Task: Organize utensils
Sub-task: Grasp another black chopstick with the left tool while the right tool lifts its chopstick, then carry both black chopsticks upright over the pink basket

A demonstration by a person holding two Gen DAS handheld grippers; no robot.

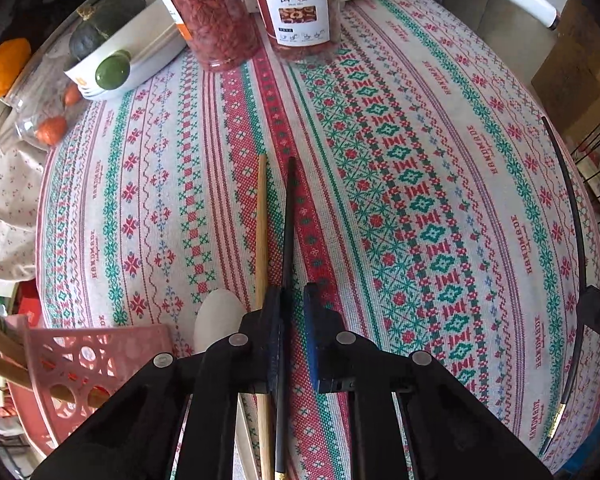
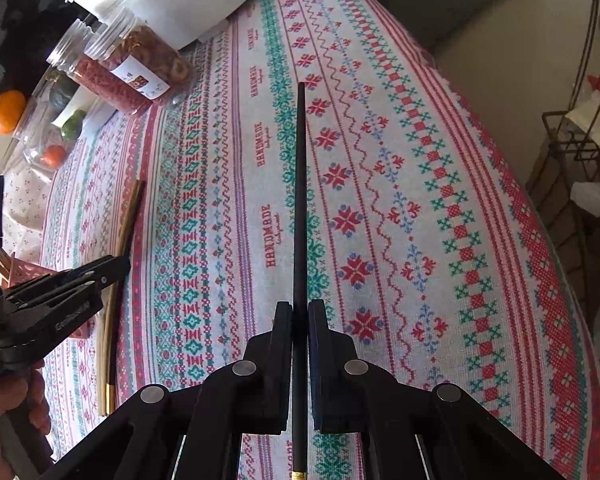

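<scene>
The right gripper [image 2: 300, 312] is clamped on a slim black chopstick [image 2: 301, 200] that juts straight ahead of its fingers over the patterned red-and-green tablecloth [image 2: 440, 208], with bare cloth ahead and the table edge close on its right. The left gripper [image 1: 292, 300] stands parted around a second black chopstick [image 1: 288, 220] lying on the cloth, a pale wooden chopstick [image 1: 261, 220] just beside its left finger. A pink perforated plastic basket [image 1: 88, 364] sits near its left, and two clear jars of red dried fruit [image 1: 252, 12] stand well ahead.

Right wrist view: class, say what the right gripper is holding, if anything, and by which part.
The right gripper holds a black chopstick, its jaws shut on the shaft nearer the gold-banded end than the tip, which points forward over the patterned tablecloth.
</scene>
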